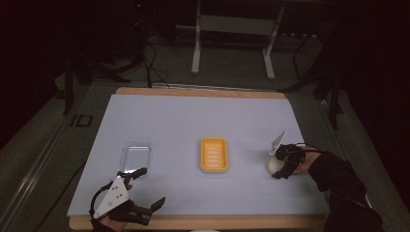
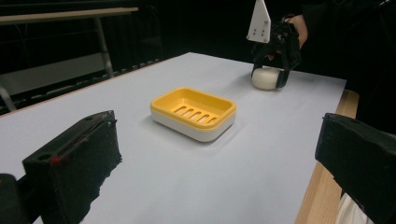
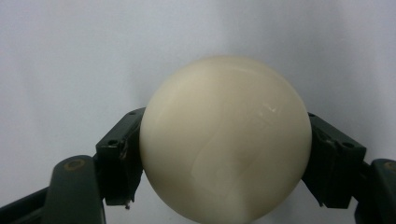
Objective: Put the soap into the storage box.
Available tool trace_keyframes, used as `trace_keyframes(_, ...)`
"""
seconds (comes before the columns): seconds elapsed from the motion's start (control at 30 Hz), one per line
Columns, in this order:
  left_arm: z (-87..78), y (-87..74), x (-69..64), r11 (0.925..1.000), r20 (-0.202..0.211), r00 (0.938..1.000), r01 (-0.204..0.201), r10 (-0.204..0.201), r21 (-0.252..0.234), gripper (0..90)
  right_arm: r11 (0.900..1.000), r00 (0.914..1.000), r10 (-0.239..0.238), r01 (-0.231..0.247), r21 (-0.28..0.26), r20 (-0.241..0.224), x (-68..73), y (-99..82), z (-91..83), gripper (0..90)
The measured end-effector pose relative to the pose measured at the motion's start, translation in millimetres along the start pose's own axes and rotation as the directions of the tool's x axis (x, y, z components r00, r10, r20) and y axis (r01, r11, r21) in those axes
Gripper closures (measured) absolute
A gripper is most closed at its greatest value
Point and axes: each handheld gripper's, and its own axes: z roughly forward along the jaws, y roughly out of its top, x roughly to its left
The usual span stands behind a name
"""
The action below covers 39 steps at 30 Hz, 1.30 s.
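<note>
We are looking at a table covered by a pale sheet (image 1: 193, 121), and we are taking the yellow soap dish (image 1: 213, 154) in its middle as our landmark.

To the right of the dish, well apart from it, the right tongs (image 1: 282, 170) are reaching down onto a cream-white bar of soap (image 1: 273, 165) that is lying on the sheet. In the right gripper view the soap (image 3: 225, 140) is sitting between the two black jaws, and both pads are pressing against its rounded sides, one on each flank. The jaws are standing as close as the bar allows; we are seeing no gap between pad and soap. In the left gripper view the same tongs (image 2: 268, 78) are pointing down over the soap (image 2: 266, 78), beyond the dish (image 2: 194, 113).

Nearer to us than the dish and to its left, the left tongs (image 1: 150, 187) are hovering close to the near edge of the table. Their jaws are gaping wide apart, with nothing between them and nothing touching them.

Just beyond the left tongs, left of the dish, a clear plastic lid (image 1: 136, 155) is lying flat on the sheet.
</note>
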Motion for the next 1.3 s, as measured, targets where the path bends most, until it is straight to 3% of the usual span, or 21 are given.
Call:
trace_keyframes(0.3, 0.0, 0.1, 0.1, 1.0000, 0.000, 1.0000, 0.000, 0.000, -0.001, 0.0, 0.9999, 0.9996, 0.010, -0.010, 0.006, -0.025, -0.8, 3.5, -15.1, 24.8)
trace_keyframes(0.83, -0.2, 0.1, -0.2, 1.0000, 0.000, 1.0000, 0.000, 0.000, -0.001, 0.0, 0.9995, 0.9993, -0.032, 0.032, 0.007, 0.017, 0.6, 25.2, -59.6, 24.8)
trace_keyframes(1.3, -0.4, 0.1, -0.3, 1.0000, 0.004, 1.0000, -0.002, 0.002, 0.001, 0.0, 0.9917, 0.9908, -0.128, 0.129, -0.003, 0.043, 6.3, 50.9, -75.9, 24.8)
